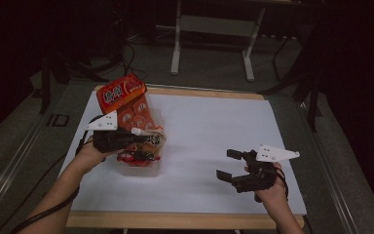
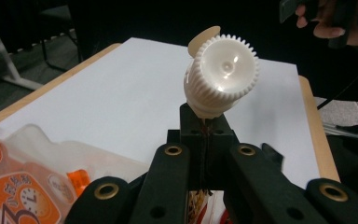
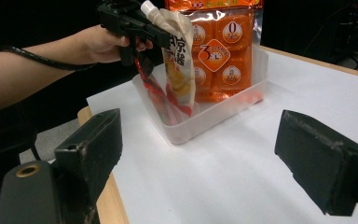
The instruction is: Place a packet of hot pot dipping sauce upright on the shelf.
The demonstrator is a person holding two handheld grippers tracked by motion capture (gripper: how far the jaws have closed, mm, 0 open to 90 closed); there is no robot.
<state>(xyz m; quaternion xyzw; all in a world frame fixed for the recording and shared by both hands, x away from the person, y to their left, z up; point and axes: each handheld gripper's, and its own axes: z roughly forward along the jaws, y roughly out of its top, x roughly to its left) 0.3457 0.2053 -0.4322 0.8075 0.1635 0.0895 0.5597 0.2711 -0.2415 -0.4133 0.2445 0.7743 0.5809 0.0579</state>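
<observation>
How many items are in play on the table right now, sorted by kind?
Spouted pouch, white cap, clamped in the left gripper over the bin: 1
Orange multipack bag, standing in the bin: 1
Clear plastic bin: 1
Grippers, the left one and the right gripper, jaws apart: 2
Total: 5

A dim lab or studio: white-covered table [image 1: 214,146] on grey carpet, metal stand legs [image 1: 212,39] behind.

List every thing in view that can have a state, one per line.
Spout pouch: capped, upright, lower end in the tub, held just under the cap.
Orange snack pack: standing in the tub.
Clear plastic tub: open-topped, on the table.
Left tongs: shut on the pouch.
Right tongs: open, empty.
</observation>
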